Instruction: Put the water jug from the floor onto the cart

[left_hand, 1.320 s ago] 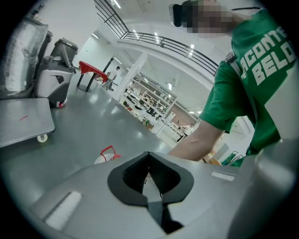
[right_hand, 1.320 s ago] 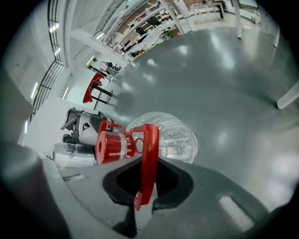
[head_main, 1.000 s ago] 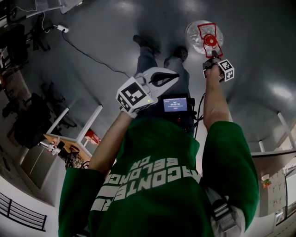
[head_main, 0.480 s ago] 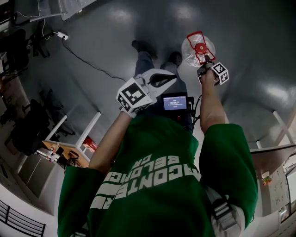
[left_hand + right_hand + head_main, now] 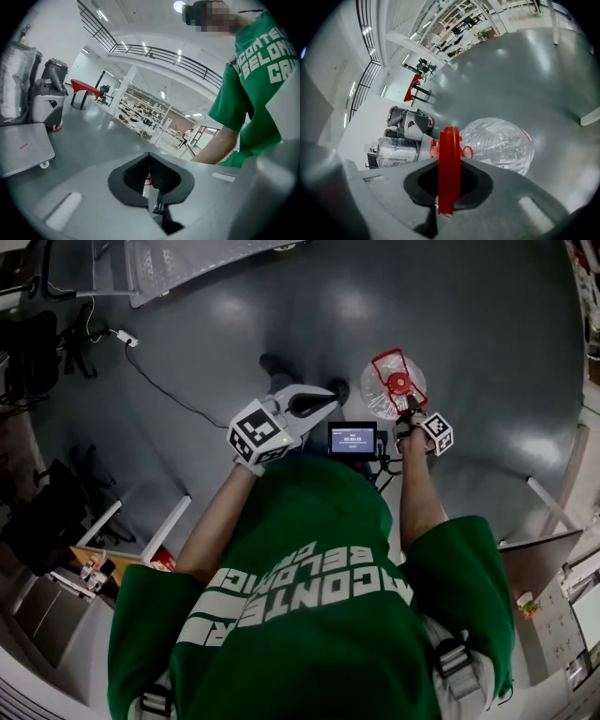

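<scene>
Right gripper (image 5: pixel 410 414) (image 5: pixel 447 180) is pinching the red handle (image 5: pixel 392 366) (image 5: pixel 449 164) of the water jug (image 5: pixel 382 395) (image 5: pixel 502 140). Handle strap stands edge-on between the black pads, and the jaws have just been closing a bit tighter on it. Jug is clear plastic, ribbed, with a red cap. It hangs from the handle just past the gripper tip, over the grey floor (image 5: pixel 487 343), right of the person's feet (image 5: pixel 277 364). It looks lifted, though the gap to the floor can't be read for sure. Jug is not on the cart (image 5: pixel 187 261) (image 5: pixel 23 150), which sits far left in the head view, well apart from the jug. The left gripper view shows it as a flat grey deck on small wheels, bare top.

Left gripper (image 5: pixel 314 401) (image 5: pixel 150 174) is pressed together, pads meeting with only a thin slit, nothing between them. It is held out in front of the chest, left of the jug and not touching it.

Person wears a green shirt (image 5: pixel 309 606). A small lit screen (image 5: pixel 352 440) sits at the chest between the two grippers. A cable (image 5: pixel 159 382) runs across the floor at left. A grey floor-cleaning machine (image 5: pixel 49 96) stands beyond the cart.
</scene>
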A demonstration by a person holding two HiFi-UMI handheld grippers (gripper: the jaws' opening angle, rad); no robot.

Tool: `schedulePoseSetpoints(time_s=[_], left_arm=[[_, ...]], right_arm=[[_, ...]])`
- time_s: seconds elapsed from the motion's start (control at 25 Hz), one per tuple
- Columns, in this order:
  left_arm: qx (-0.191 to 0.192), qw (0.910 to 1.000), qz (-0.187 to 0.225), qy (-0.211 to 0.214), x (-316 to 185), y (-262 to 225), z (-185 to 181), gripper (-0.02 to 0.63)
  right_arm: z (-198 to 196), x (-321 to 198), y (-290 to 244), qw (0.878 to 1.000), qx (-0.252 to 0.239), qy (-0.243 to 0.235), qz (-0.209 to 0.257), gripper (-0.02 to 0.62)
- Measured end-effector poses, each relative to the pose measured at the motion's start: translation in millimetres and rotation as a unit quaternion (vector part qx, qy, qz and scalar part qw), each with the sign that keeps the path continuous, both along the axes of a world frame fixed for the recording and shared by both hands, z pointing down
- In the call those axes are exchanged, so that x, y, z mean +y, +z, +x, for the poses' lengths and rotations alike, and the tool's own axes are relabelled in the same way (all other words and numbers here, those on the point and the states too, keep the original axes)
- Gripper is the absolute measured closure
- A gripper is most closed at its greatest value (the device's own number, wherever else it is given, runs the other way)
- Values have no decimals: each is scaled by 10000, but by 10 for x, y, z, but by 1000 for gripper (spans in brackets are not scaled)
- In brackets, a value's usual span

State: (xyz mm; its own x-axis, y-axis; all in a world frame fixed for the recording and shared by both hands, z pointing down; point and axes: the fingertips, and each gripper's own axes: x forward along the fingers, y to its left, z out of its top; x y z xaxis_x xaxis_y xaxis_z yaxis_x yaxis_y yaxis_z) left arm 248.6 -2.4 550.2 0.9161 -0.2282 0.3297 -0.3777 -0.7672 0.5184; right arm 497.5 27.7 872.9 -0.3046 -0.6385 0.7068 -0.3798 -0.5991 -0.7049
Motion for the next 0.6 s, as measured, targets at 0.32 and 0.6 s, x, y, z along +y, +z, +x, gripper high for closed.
schedulePoseSetpoints(time_s=[0.32, 0.6], left_arm=[[287, 9991, 270, -158, -29, -405, -108, 598], [519, 9962, 429, -554, -64, -585, -339, 600]], right_arm=[[64, -268, -875, 9972, -75, 175, 726, 588], [-141, -603, -1398, 9925, -207, 160, 1195, 591]])
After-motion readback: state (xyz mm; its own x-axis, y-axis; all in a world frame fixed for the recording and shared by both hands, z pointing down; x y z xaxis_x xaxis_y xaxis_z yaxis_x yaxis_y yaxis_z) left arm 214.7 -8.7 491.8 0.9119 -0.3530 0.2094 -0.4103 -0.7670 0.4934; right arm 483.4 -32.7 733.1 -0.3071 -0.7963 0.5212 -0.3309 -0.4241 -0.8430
